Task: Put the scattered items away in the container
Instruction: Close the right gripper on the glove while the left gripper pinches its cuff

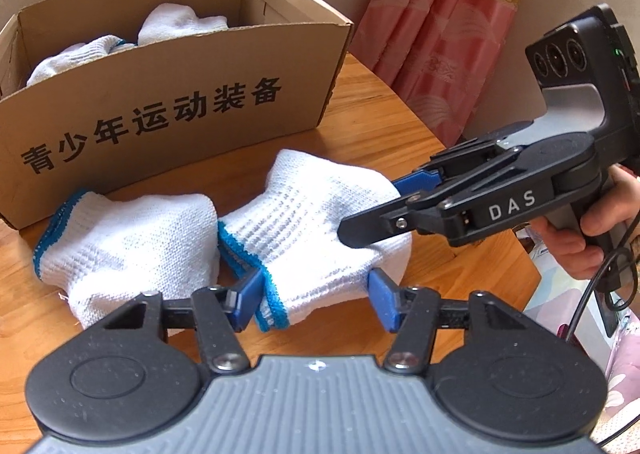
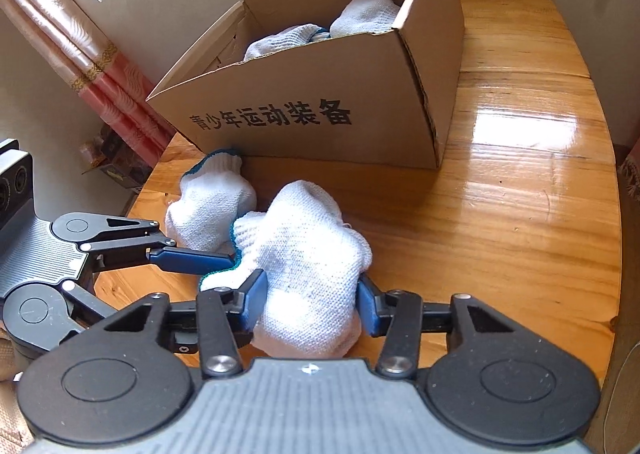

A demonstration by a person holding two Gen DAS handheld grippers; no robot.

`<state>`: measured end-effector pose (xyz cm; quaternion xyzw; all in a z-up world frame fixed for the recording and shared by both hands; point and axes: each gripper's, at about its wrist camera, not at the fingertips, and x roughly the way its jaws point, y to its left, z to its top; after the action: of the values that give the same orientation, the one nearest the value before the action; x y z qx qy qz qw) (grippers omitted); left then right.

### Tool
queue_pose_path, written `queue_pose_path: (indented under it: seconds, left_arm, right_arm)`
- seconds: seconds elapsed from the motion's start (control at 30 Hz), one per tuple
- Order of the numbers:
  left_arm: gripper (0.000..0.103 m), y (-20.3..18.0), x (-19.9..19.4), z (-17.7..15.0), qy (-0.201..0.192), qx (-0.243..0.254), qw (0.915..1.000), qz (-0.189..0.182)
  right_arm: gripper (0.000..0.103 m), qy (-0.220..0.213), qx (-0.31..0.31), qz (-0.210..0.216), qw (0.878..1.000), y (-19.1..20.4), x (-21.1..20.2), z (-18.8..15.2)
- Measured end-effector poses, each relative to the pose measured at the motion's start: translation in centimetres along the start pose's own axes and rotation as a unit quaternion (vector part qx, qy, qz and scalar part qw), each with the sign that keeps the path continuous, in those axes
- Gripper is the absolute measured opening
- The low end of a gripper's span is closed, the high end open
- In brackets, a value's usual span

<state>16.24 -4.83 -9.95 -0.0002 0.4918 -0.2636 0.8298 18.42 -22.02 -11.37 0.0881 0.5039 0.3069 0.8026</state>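
Both grippers' fingers straddle one white glove [image 1: 320, 213]: the left gripper [image 1: 316, 300] spread wide at its cuff, the right gripper [image 2: 310, 298] seemingly pinching the bunched end (contact unclear), probably to lift it. Another glove [image 1: 132, 238] lies beside it on the table [image 2: 520, 193]; the cardboard box [image 1: 168, 109] behind holds more gloves.

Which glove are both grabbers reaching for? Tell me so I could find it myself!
Find the cardboard box on the wooden table. Two white gloves lie in front of it. It is the glove nearer the curtain, sitting between the fingers of both the left gripper and right gripper; the other glove is untouched.
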Motion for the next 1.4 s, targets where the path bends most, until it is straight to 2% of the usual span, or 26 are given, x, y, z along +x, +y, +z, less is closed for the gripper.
queue_pose_path:
  seconds: [0.27, 0.47, 0.7, 0.77, 1.0, 1.1, 1.13, 1.2, 1.4]
  left_arm:
    - [0.057, 0.3, 0.3, 0.3, 0.002, 0.0, 1.0, -0.007]
    - [0.058, 0.8, 0.1, 0.1, 0.002, -0.006, 0.9999, -0.01]
    - [0.059, 0.9, -0.3, -0.2, -0.003, -0.005, 1.0, 0.004]
    - [0.063, 1.0, -0.3, -0.3, -0.004, -0.006, 1.0, 0.004]
    - [0.063, 1.4, 0.0, -0.1, -0.008, -0.004, 0.9999, -0.005]
    - [0.059, 1.4, 0.2, 0.2, -0.008, -0.004, 0.9999, -0.01]
    - [0.054, 1.3, 0.2, 0.2, -0.006, -0.002, 0.9999, -0.014]
    - [0.05, 1.1, 0.1, 0.3, -0.005, -0.001, 0.9998, -0.019]
    - [0.052, 0.8, 0.0, 0.2, -0.006, 0.001, 0.9998, -0.018]
  right_arm:
    - [0.053, -0.005, 0.0, -0.011, 1.0, 0.0, -0.4, 0.2]
    - [0.054, -0.032, 0.022, -0.017, 0.999, -0.8, -0.8, 1.7]
    - [0.055, -0.007, -0.005, -0.026, 1.0, 0.2, 0.2, 1.5]
    - [0.056, -0.001, 0.009, -0.022, 1.0, -0.1, -0.1, 1.0]
    - [0.055, -0.003, 0.046, 0.003, 0.999, -1.3, 0.8, 0.4]
    - [0.048, -0.006, 0.048, 0.011, 0.999, -1.0, 1.2, 0.2]
    - [0.048, -0.007, 0.044, 0.009, 0.999, -0.8, 1.1, 0.2]
    - [0.046, -0.009, 0.036, 0.005, 0.999, -0.3, 0.9, 0.1]
    - [0.05, -0.003, 0.026, -0.013, 1.0, -0.2, 0.2, 0.2]
